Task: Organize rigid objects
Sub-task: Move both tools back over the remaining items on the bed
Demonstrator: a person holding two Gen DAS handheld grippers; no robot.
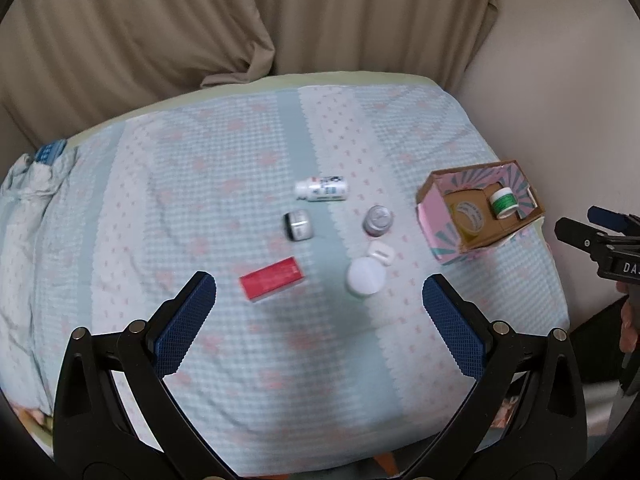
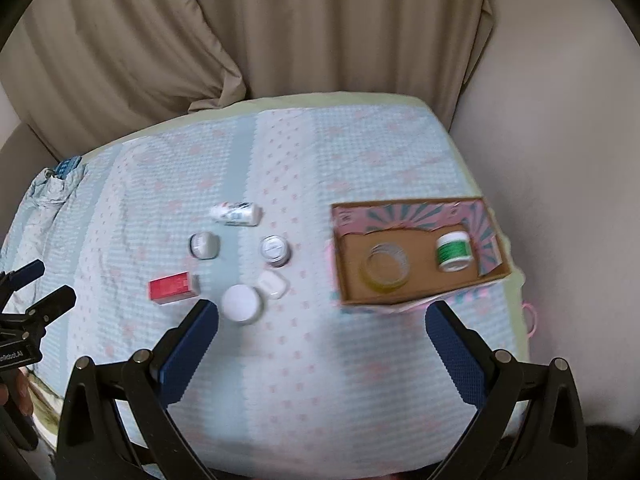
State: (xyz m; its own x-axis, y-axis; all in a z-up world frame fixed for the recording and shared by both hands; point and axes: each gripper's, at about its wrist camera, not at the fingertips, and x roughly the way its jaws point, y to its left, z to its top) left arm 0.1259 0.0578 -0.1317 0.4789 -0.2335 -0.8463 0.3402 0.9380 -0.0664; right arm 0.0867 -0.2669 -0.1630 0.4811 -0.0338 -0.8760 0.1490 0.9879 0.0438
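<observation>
On the checked bed cover lie a red box [image 1: 272,279] [image 2: 173,287], a white bottle on its side [image 1: 322,189] [image 2: 237,213], a small silver-black jar [image 1: 298,225] [image 2: 205,245], a grey-lidded jar [image 1: 377,220] [image 2: 275,249], a white earbud case [image 1: 381,254] [image 2: 272,283] and a white round jar [image 1: 365,276] [image 2: 241,303]. The cardboard box [image 1: 430,192] [image 2: 416,210] holds a tape roll [image 1: 469,216] [image 2: 386,269] and a green-labelled jar [image 1: 503,202] [image 2: 453,251]. My left gripper [image 1: 319,316] [image 2: 38,284] hovers open above the red box. My right gripper [image 2: 322,340] [image 1: 588,224] is open, empty, before the cardboard box.
Beige curtains [image 1: 160,28] hang behind the bed. A plain wall [image 2: 560,160] stands on the right. A crumpled cloth with a blue tag [image 1: 36,176] lies at the left edge. A hand [image 1: 630,324] holds the right gripper's handle.
</observation>
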